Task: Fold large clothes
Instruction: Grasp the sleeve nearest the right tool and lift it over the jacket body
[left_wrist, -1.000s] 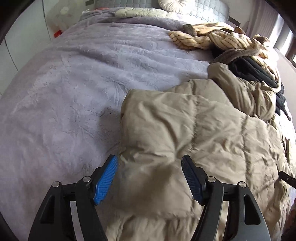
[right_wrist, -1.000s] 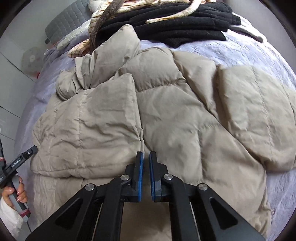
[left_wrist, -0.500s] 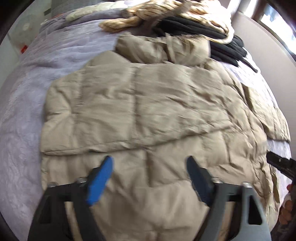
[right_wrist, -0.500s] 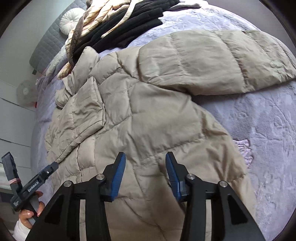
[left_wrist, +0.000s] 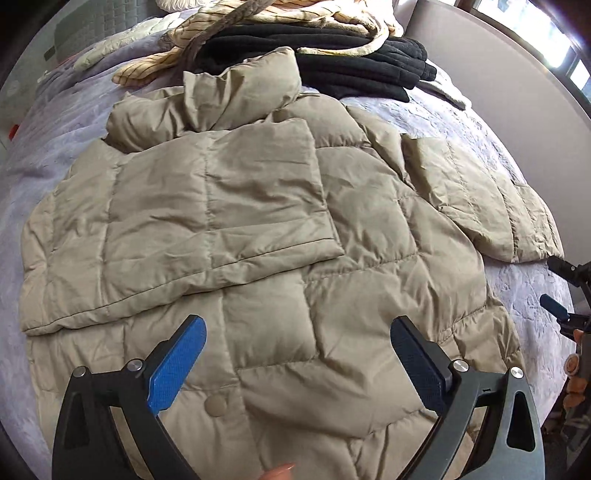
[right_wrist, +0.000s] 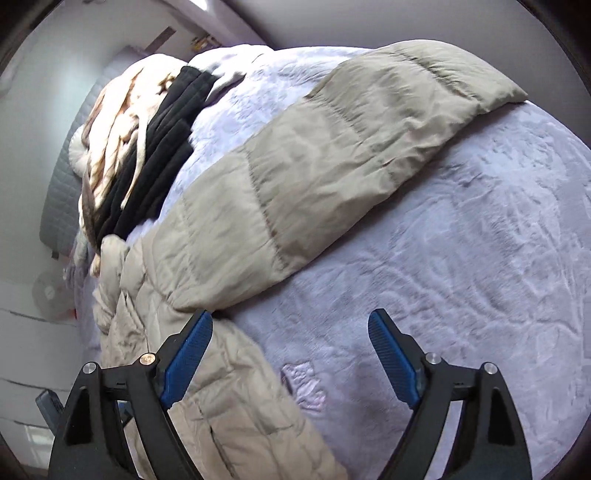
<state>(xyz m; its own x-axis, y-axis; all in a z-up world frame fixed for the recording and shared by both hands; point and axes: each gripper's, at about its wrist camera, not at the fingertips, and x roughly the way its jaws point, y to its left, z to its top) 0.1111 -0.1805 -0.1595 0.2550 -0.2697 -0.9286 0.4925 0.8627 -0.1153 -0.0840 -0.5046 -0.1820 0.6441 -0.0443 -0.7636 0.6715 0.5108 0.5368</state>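
puffer jacket (left_wrist: 258, 236) collar far, sleeve outstretched

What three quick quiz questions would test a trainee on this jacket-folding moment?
1. True or false: one sleeve of the beige puffer jacket is folded across its body.
2. Which gripper looks at the sleeve that lies stretched out on the lavender blanket? A) left gripper B) right gripper
3. Fill in: both grippers are ____ and hold nothing.

Key: 1 true. 2 B: the outstretched sleeve fills the right wrist view. 3 open.
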